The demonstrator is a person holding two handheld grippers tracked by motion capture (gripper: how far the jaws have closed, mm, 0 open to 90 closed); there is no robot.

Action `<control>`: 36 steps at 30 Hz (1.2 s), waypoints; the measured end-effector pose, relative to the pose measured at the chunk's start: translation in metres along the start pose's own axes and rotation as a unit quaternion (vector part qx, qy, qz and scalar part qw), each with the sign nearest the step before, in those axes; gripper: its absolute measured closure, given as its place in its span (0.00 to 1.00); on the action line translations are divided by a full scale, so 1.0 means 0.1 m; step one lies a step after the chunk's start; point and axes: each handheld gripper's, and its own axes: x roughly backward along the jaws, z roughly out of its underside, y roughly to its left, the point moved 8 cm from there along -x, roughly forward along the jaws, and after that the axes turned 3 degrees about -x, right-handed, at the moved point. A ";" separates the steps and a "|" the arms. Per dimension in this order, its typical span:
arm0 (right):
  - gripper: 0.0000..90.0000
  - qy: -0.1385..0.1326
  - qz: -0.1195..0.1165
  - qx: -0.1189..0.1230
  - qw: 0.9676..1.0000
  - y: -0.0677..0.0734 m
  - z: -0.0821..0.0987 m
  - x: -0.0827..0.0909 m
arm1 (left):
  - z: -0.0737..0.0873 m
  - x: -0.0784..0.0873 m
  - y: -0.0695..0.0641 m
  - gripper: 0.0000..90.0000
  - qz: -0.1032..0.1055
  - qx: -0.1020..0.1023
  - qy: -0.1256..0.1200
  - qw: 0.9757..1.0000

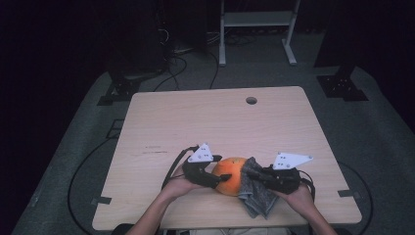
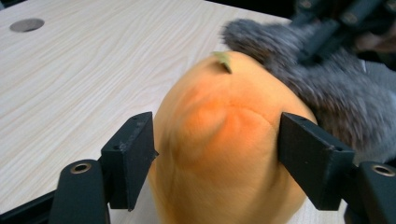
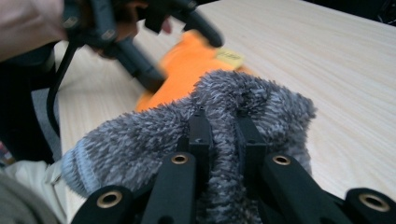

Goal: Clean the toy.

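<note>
So the person is working near the 6 o'clock edge of the wooden table (image 1: 161, 127), with an orange plush fruit (image 1: 230, 175) sitting between the two grippers and a fuzzy grey sock (image 1: 255, 195) bunched up against its 3 o'clock side. Looks like they're either wiping the fruit with the sock or pulling the sock over it, honestly can't tell which.

The left gripper (image 2: 217, 156) is coming in from about 9 o'clock and straddling the plush fruit. In the left gripper view its jaws are standing roughly half open, one on each side of the orange body. The right-hand pad looks like it's touching the fabric, while the other is sitting just off it, so I'm reading it as not really squeezing anything right now.

The right gripper (image 3: 223, 135) is coming in from 3 o'clock and is pinching a fold of the sock tight, jaws nearly together with grey fluff poking out between them.

Progress-wise: the sock is grabbed and brought up to the fruit, and its edge is lying over the fruit's top around the little green stem (image 2: 224, 60). Most of the orange is showing bare though, so I'd say the bulk of the covering or rubbing is left to do.
</note>
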 end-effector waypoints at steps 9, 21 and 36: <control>0.88 -0.011 0.004 0.021 1.000 0.05 -0.15 0.05 | -0.01 -0.04 -0.12 0.40 0.013 -0.044 0.004 0.999; 0.88 0.003 -0.001 0.016 1.000 -0.01 -0.08 -0.02 | 0.09 0.02 -0.10 0.43 0.034 -0.044 0.013 0.998; 0.88 0.009 0.030 -0.013 0.999 -0.21 0.06 -0.01 | 0.18 0.04 0.02 0.38 0.025 -0.024 0.007 0.999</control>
